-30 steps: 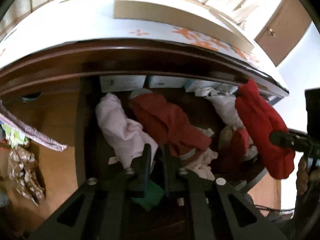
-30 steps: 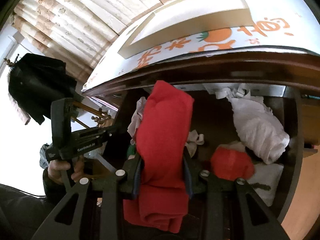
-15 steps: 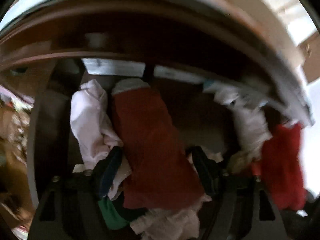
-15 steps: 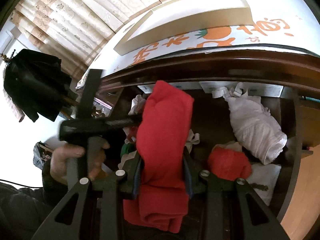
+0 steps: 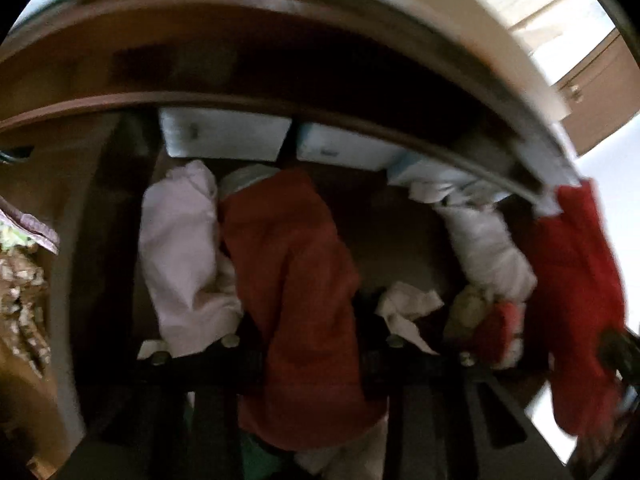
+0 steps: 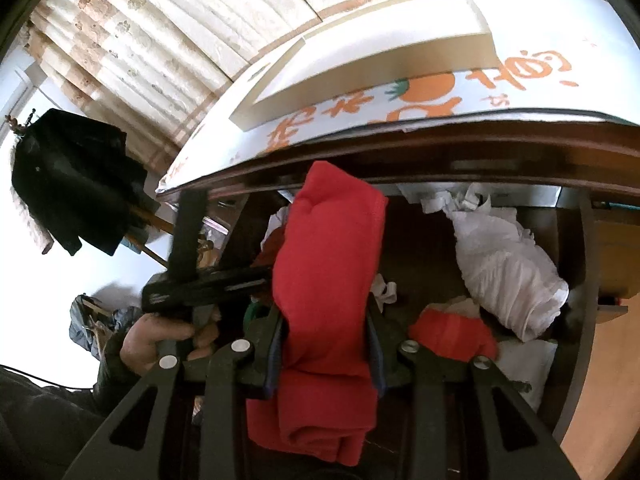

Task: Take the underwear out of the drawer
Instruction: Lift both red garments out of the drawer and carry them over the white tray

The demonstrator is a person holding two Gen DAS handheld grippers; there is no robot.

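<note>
The open wooden drawer (image 5: 116, 240) holds several rolled garments. My left gripper (image 5: 310, 346) reaches down into it, and its jaws are closing on a dark red pair of underwear (image 5: 292, 264). Both fingers (image 5: 252, 348) press its sides; the picture is blurred. My right gripper (image 6: 326, 344) is shut on a bright red pair of underwear (image 6: 328, 264), held up above the drawer (image 6: 580, 280). That bright red pair (image 5: 576, 300) hangs at the right edge of the left wrist view. A hand (image 6: 156, 336) holds the left gripper's body (image 6: 200, 284); its tips are hidden behind the red cloth.
A pale pink garment (image 5: 180, 256) lies left of the dark red one. A white bundle (image 6: 508, 264) and a small red item (image 6: 452, 336) lie on the right. White boxes (image 5: 228, 140) line the back. The tabletop with an orange-print cover (image 6: 440, 92) overhangs.
My left gripper opened wide, dropped into the drawer over the dark red underwear, and has narrowed around it. The right gripper has kept still with its bright red pair.
</note>
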